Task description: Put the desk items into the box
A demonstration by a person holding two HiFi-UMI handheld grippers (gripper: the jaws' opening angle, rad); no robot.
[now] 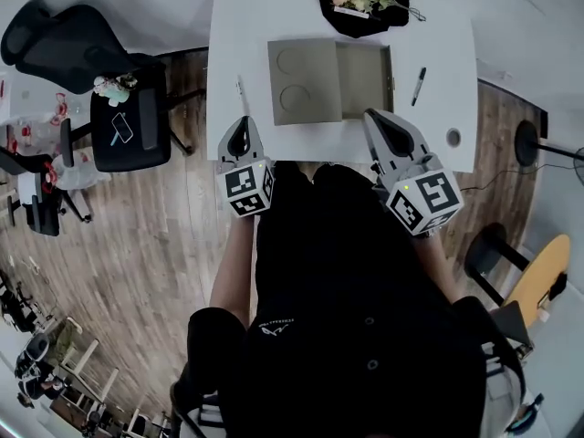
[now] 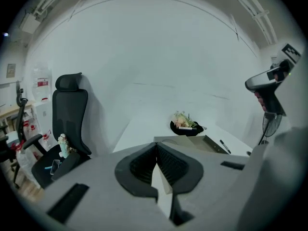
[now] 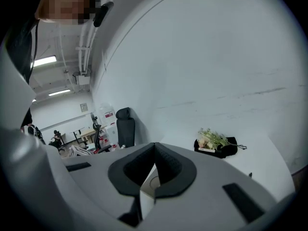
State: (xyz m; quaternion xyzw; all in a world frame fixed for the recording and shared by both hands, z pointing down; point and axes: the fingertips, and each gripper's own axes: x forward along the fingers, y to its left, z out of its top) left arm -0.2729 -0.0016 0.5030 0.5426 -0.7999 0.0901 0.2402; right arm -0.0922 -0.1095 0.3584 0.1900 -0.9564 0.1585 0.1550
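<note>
An open cardboard box lies on the white desk, its lid folded out to the left. Behind it sits a black pouch with flowers. A black pen lies right of the box, a white pen left of it. My left gripper hangs over the desk's near edge, left of the box, shut on nothing. Near the box's front right corner is my right gripper, also shut and empty. The left gripper view shows the box, pouch and black pen ahead.
A small round thing sits at the desk's near right corner. A black office chair with a phone and a small toy on it stands left of the desk. A stool and a fan stand are at the right.
</note>
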